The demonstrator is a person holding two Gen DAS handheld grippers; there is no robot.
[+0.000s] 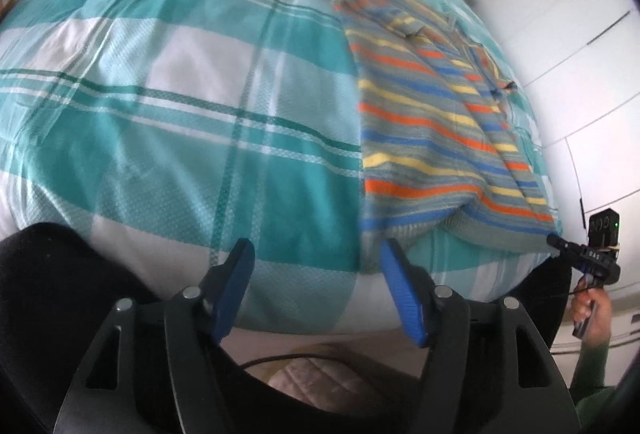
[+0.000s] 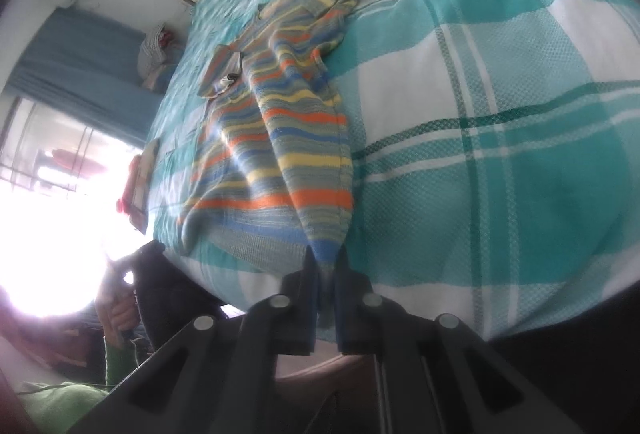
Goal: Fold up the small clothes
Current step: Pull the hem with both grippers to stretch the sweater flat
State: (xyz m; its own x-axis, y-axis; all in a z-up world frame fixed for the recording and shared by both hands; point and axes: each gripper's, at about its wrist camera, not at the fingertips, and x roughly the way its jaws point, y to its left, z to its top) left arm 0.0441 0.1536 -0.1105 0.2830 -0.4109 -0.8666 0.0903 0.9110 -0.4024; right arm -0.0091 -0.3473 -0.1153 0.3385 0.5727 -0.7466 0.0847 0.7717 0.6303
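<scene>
A small knitted sweater striped in grey, orange, blue and yellow [image 1: 424, 114] lies stretched out on a bed covered with a teal-and-white checked quilt [image 1: 180, 94], its hem toward the near edge of the bed and its sleeves and collar farther up.

The left gripper [image 1: 318, 274] hangs over the near edge of the quilt with its blue-padded fingers [image 1: 400, 294] spread wide and nothing between them; the sweater's hem lies just beyond and to the right of its right finger, apart from it.

The right gripper [image 2: 327, 274] has its dark fingers closed tight on the bottom corner of the sweater [image 2: 280, 138], and a narrow tongue of blue and grey knit runs down between them. In the left wrist view this right gripper [image 1: 554, 240] sits at the sweater's right hem corner, held by a bare hand with a green sleeve [image 1: 592, 318].
</scene>
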